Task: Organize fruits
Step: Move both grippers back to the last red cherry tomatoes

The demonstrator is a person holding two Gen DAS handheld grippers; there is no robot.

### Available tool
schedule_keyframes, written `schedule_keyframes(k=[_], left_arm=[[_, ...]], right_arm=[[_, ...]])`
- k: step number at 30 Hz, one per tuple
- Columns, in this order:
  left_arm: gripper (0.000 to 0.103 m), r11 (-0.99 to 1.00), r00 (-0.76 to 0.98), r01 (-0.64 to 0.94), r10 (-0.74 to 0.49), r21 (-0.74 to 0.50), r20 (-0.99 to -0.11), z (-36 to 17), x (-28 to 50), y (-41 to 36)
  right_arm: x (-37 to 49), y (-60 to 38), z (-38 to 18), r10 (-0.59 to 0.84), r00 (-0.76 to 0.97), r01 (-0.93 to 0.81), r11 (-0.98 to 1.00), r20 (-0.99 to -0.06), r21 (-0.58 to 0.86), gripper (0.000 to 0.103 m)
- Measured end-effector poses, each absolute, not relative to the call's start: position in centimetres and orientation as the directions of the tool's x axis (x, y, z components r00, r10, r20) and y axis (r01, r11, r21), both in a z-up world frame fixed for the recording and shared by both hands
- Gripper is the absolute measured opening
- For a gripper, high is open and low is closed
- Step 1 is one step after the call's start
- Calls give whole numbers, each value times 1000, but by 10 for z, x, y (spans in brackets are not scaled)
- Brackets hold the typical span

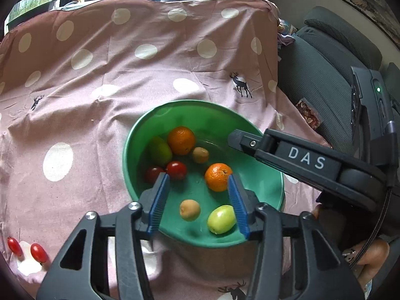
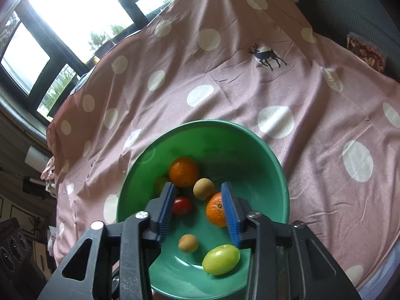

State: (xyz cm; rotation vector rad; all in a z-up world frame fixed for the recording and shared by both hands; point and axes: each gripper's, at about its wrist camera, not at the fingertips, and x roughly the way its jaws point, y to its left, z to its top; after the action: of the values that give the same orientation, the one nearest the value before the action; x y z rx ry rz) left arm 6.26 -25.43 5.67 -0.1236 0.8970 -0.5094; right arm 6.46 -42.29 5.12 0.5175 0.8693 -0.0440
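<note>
Jaws apart over the green bowl (image 1: pixel 140 135); two stray tomatoes (image 1: pixel 38 252) left-wrist only.

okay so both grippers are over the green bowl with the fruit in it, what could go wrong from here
1. The left gripper and right gripper hang open, nothing held, close together over the green bowl; they could bump each other.
2. The near orange lies right beside the left gripper's blue pad; a closing jaw might nudge it.
3. Two small red tomatoes sit on the cloth near its front edge and could roll off.
</note>
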Motion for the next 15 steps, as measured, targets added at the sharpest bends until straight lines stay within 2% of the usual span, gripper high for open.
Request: schedule_keyframes(k=[2,6,15], left_arm=[[57,884,542,349,-460,-310,-703,64,58,-237],[59,923,603,262,-384,-280,-699,74,48,-189],[59,987,674,-14,-109,-161,-731,70,22,-62]], right_arm=[[63,-420,55,164,662,232,883,-731,408,52],[61,-405,64,158,670,199,903,-726,380,52],[64,-332,75,301,645,-10,922,-702,386,53]])
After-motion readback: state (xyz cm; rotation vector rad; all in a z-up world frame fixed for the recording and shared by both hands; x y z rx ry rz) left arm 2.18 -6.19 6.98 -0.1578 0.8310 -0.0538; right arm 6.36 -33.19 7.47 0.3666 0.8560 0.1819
